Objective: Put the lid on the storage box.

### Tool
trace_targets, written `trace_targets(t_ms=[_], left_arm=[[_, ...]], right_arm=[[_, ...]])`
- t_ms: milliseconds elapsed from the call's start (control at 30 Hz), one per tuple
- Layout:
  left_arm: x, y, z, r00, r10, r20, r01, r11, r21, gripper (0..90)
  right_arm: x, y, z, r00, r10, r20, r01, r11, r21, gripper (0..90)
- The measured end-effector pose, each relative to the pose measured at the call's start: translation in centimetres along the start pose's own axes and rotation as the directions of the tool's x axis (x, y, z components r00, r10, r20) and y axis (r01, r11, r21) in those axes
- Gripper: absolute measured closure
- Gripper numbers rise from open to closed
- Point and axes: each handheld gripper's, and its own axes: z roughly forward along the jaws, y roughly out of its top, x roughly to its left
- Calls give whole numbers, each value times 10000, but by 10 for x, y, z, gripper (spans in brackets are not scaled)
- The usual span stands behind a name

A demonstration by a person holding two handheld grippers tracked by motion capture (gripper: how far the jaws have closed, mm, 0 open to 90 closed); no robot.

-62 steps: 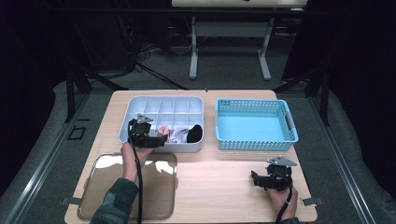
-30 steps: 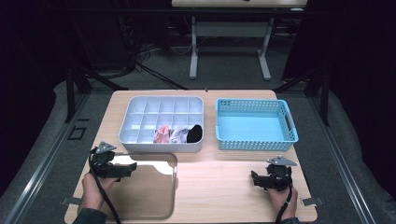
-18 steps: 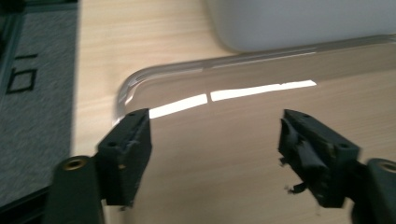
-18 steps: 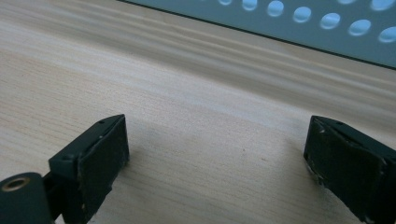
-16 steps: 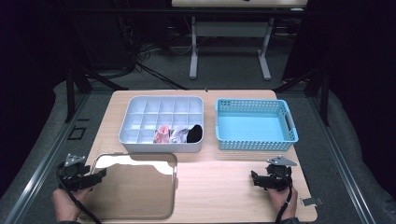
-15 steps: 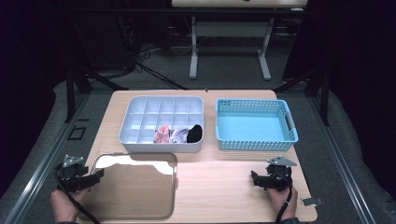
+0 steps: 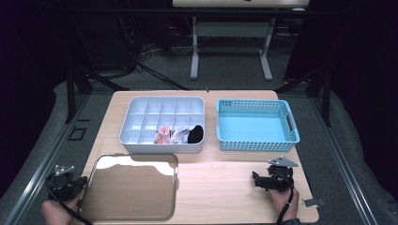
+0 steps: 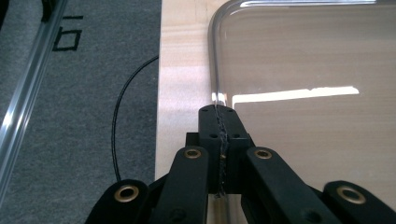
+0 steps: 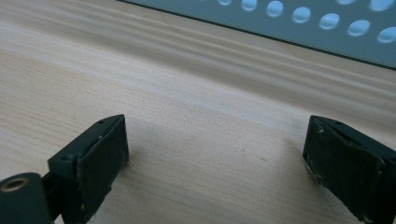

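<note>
A clear plastic lid (image 7: 131, 187) lies flat on the front left of the wooden table (image 7: 220, 197). My left gripper (image 7: 77, 185) is at the lid's left edge, near the table's left side. Its jaws have just been closing, and in the left gripper view the gripper (image 8: 219, 116) is shut on the rim of the lid (image 8: 303, 60). My right gripper (image 7: 256, 180) rests low at the front right, pointing left. In the right gripper view it (image 9: 215, 158) stands open over bare wood with nothing between its jaws.
A white compartment tray (image 7: 162, 100) at the back holds a pink item (image 7: 163, 135), a white one (image 7: 179, 136) and a black one (image 7: 196, 133) in its front cells. A blue perforated basket (image 7: 256, 145) stands to its right. Grey floor (image 8: 70, 116) lies beyond the table's left edge.
My left hand has moved from the compartment tray back and leftward to the lid's left edge, sinking a little, and its jaws have closed on the rim. The right gripper has stayed still.
</note>
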Motion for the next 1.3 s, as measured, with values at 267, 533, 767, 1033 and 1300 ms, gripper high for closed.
trace_targets(t_ms=[267, 533, 767, 1033, 1300], left_arm=[[1, -4, 1, 9996, -248, 98, 249, 9996, -114, 899], [-8, -6, 0, 9990, -319, 302, 323, 9994, -134, 899], [-21, -8, -2, 9990, -238, 379, 242, 9996, -107, 899], [-34, -9, -2, 9973, 26, 734, -16, 9999, -142, 899], [-46, -8, -1, 9943, 273, 1027, -260, 9996, -148, 900]], right_arm=[[0, 0, 0, 10000, -1, 16, 1, 10000, -13, 65], [0, 0, 0, 10000, -8, 8, 8, 10000, -21, 65], [0, 0, 0, 10000, -9, 9, 9, 10000, -20, 65], [0, 0, 0, 10000, 1, 14, -1, 10000, -12, 65], [0, 0, 0, 10000, 2, 17, -2, 10000, -9, 65]])
